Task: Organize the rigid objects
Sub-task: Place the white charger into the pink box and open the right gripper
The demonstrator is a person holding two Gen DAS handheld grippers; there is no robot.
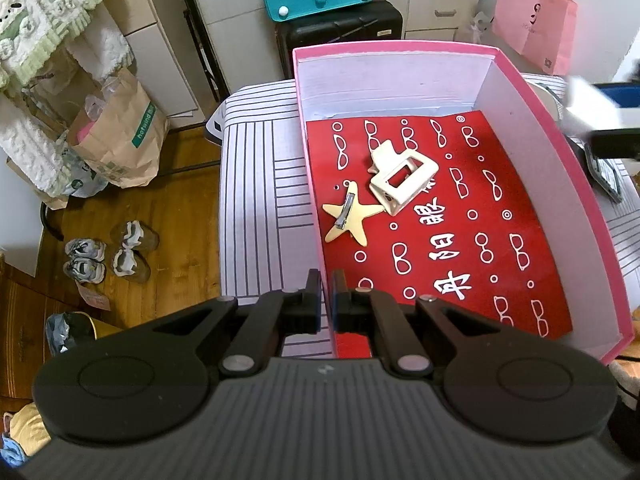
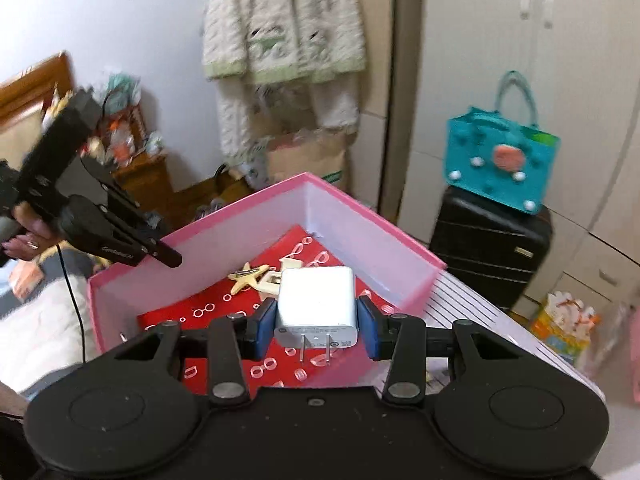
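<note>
Right wrist view: right gripper (image 2: 317, 322) jaws clenched on white charger (image 2: 316, 304), prongs toward camera, held above pink box (image 2: 372, 236) over its red liner (image 2: 208, 300). Left wrist view: left gripper (image 1: 326, 296) jaws pressed together, nothing between, at box's near-left wall. Star clip (image 1: 352, 218) and cream claw clip (image 1: 400, 180) touching, near liner's left edge. Best placement, probably: lower charger onto bare liner toward right wall, clear of clips, release only once low.
</note>
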